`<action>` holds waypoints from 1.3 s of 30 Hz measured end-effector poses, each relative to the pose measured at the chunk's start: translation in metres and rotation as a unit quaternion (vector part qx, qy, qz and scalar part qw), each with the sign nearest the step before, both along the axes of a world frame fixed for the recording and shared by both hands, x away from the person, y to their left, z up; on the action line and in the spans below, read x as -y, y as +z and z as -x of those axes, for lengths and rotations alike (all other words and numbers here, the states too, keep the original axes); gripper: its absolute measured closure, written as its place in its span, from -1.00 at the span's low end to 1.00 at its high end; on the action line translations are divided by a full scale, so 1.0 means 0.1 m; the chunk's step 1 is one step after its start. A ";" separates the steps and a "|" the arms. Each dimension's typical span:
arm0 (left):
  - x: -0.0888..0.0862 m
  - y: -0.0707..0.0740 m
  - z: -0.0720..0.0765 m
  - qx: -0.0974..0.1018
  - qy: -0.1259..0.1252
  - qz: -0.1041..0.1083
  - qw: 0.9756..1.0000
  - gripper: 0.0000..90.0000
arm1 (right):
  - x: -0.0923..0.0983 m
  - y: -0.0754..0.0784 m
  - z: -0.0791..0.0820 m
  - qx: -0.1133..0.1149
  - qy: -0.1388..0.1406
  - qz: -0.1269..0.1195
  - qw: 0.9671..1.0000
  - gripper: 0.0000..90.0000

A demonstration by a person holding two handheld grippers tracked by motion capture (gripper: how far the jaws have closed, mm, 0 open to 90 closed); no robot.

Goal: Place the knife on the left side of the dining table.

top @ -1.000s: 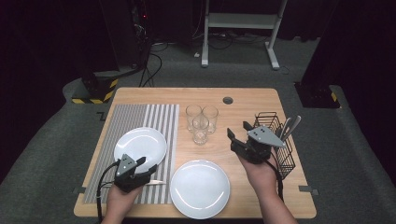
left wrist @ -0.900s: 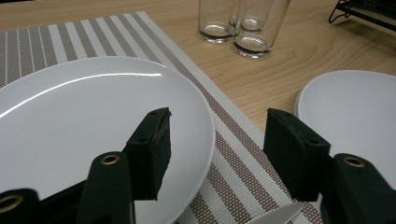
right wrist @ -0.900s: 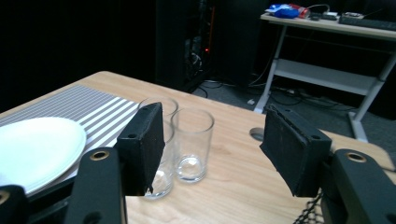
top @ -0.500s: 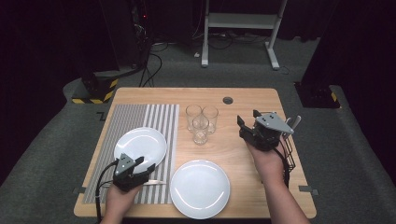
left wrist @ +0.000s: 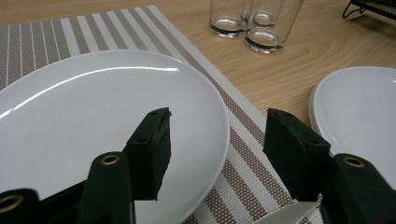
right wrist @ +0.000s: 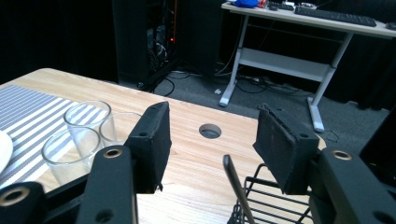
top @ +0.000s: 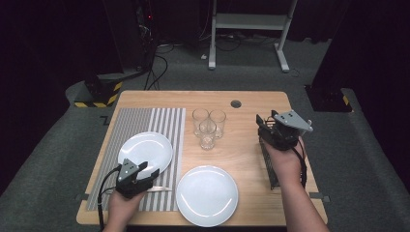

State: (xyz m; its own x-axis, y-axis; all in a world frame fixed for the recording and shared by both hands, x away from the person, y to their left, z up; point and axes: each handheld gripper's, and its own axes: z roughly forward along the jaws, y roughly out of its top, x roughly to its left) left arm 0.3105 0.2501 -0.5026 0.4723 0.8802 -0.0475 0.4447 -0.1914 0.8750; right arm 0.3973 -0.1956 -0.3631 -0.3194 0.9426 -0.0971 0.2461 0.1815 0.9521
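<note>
My right gripper (top: 265,126) (right wrist: 212,140) hovers over the near end of a black wire basket (top: 268,164) (right wrist: 273,200) at the table's right edge. Its jaws have just been closing, but they stand apart. A silver utensil handle (right wrist: 236,184) rises from the basket low between them, and neither pad touches it. My left gripper (top: 149,170) (left wrist: 217,135) is open and rests low over the rim of a white plate (top: 145,150) (left wrist: 93,107) on the striped placemat (top: 159,121) (left wrist: 243,168). A knife (top: 157,189) (left wrist: 287,215) lies on the mat right by it.
Three clear glasses (top: 208,126) (right wrist: 77,140) (left wrist: 261,23) stand bunched at the table's middle. A second white plate (top: 207,195) (left wrist: 359,116) lies on bare wood at the front. A round cable hole (top: 236,103) (right wrist: 209,131) sits near the far edge.
My right gripper has moved toward the far side of the table, over the basket, and risen a little. The left gripper has kept still.
</note>
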 end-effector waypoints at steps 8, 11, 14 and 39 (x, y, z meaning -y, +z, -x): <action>0.00 0.00 0.00 0.003 0.000 0.001 1.000 -0.08 | -0.01 -0.05 -0.10 -0.007 0.000 0.012 1.000 0.17; 0.01 0.01 0.01 0.005 0.001 0.001 1.000 -0.08 | -0.01 -0.08 -0.16 -0.017 -0.004 0.014 1.000 0.24; 0.00 0.01 0.01 0.005 0.000 0.002 1.000 -0.07 | -0.01 -0.10 -0.21 -0.028 -0.006 0.017 0.999 0.35; -0.02 0.02 0.01 0.006 0.002 0.007 1.000 -0.05 | -0.07 -0.21 -0.32 -0.057 -0.036 0.057 0.996 0.83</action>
State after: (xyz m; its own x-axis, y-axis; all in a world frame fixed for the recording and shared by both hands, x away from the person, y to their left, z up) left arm 0.3092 0.2524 -0.5006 0.4695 0.8813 -0.0543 0.4341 -0.1769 0.8833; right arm 0.4295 -0.1888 -0.3844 -0.2657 0.9485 -0.1727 0.3672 0.2652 0.8915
